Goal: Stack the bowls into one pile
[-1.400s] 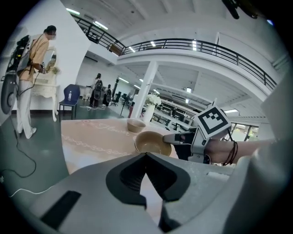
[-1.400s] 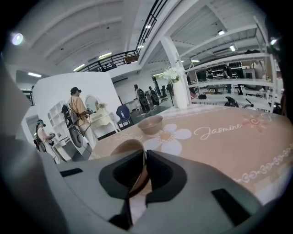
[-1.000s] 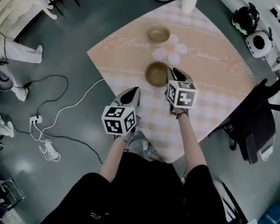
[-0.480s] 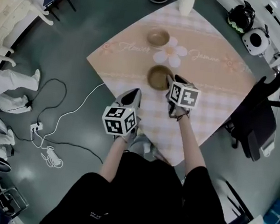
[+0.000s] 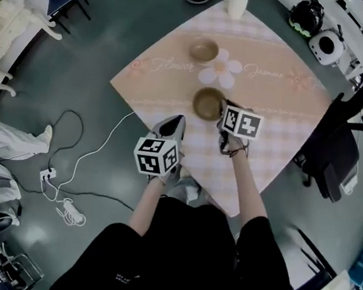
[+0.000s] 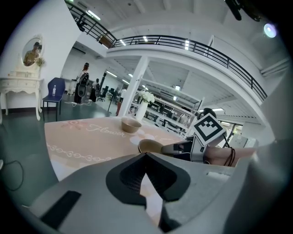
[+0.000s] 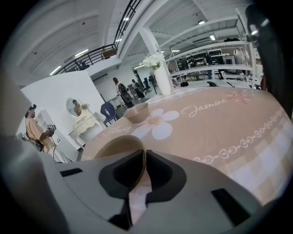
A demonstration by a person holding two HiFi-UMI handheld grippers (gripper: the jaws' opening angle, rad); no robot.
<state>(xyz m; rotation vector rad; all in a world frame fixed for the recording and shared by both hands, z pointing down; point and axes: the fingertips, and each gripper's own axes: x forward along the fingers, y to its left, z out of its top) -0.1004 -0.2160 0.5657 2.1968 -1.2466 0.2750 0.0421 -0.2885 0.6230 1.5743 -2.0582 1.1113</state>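
Note:
Two tan bowls stand on the pink tablecloth (image 5: 275,100). The far bowl (image 5: 203,49) sits beside a white flower print. My right gripper (image 5: 225,110) has just been closing and is shut on the right rim of the near bowl (image 5: 207,102). In the right gripper view that rim (image 7: 116,147) is pinched between the pads, with the far bowl (image 7: 136,113) beyond. My left gripper (image 5: 175,121) hovers over the table's near left edge, shut and empty. In the left gripper view its tips (image 6: 146,154) meet, and the near bowl (image 6: 150,146) and the far bowl (image 6: 131,124) lie ahead.
A white vase (image 5: 237,1) with flowers stands at the table's far corner. A black chair (image 5: 334,156) is close to the table's right side. A white cable (image 5: 88,141) lies on the floor to the left.
My right gripper has sunk a little against the near bowl's right rim and closed on it. The left gripper has hardly moved.

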